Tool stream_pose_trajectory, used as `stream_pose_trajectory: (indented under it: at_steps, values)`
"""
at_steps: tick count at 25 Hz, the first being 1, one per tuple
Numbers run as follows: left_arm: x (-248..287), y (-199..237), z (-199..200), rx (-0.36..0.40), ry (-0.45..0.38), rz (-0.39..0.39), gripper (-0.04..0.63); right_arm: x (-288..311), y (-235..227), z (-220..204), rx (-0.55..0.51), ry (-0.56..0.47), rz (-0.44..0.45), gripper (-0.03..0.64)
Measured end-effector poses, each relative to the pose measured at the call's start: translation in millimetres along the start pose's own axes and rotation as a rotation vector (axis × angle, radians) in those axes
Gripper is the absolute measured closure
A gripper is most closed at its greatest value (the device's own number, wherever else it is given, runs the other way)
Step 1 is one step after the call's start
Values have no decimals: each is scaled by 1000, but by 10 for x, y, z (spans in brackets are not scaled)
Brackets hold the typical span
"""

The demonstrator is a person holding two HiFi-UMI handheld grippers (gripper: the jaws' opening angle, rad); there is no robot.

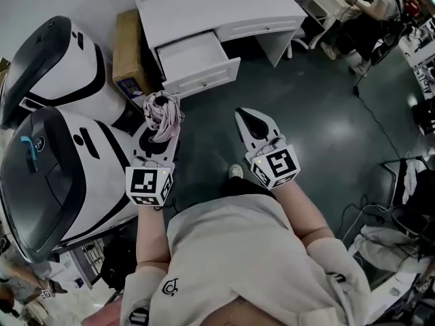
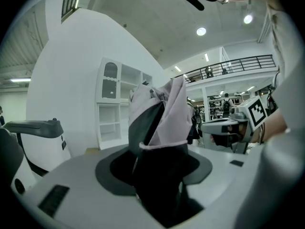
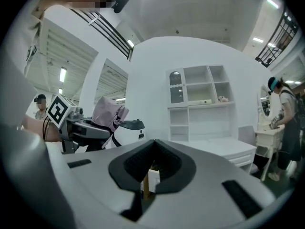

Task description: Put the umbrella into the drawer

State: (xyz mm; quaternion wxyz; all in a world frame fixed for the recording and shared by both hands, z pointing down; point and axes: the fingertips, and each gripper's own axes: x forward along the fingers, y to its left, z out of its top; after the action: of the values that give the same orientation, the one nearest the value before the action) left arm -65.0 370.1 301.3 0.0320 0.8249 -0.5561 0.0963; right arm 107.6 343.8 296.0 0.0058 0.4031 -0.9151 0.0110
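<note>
A folded pink and grey umbrella (image 1: 163, 113) stands up out of my left gripper (image 1: 160, 129), which is shut on its dark lower end. In the left gripper view the umbrella (image 2: 164, 112) fills the space between the jaws. The white desk (image 1: 217, 5) lies ahead, and its drawer (image 1: 192, 55) is pulled out with a bare inside. My right gripper (image 1: 247, 118) hovers to the right of the umbrella, jaws together and holding nothing. In the right gripper view the pads (image 3: 138, 163) meet, and the umbrella (image 3: 107, 113) shows to the left.
Two large white and black machines (image 1: 58, 148) stand close on my left. A cardboard box (image 1: 129, 46) leans beside the desk. A white shelf unit (image 3: 198, 104) stands behind the desk. A person works at a table (image 1: 380, 2) to the far right, with cables on the dark floor.
</note>
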Motion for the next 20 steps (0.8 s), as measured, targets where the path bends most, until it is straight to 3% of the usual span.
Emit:
stream_pose_trajectory:
  at_steps: [8, 15, 20]
  values:
    - [1027, -107, 131, -19, 42, 82, 367, 456, -998, -43, -4, 32, 99, 611]
    - [1654, 162, 122, 0, 80, 80, 367, 1000, -1437, -65, 14, 22, 98, 611]
    - [2262, 545, 121, 12, 93, 34, 367, 1572, -1735, -128, 15, 24, 64, 611]
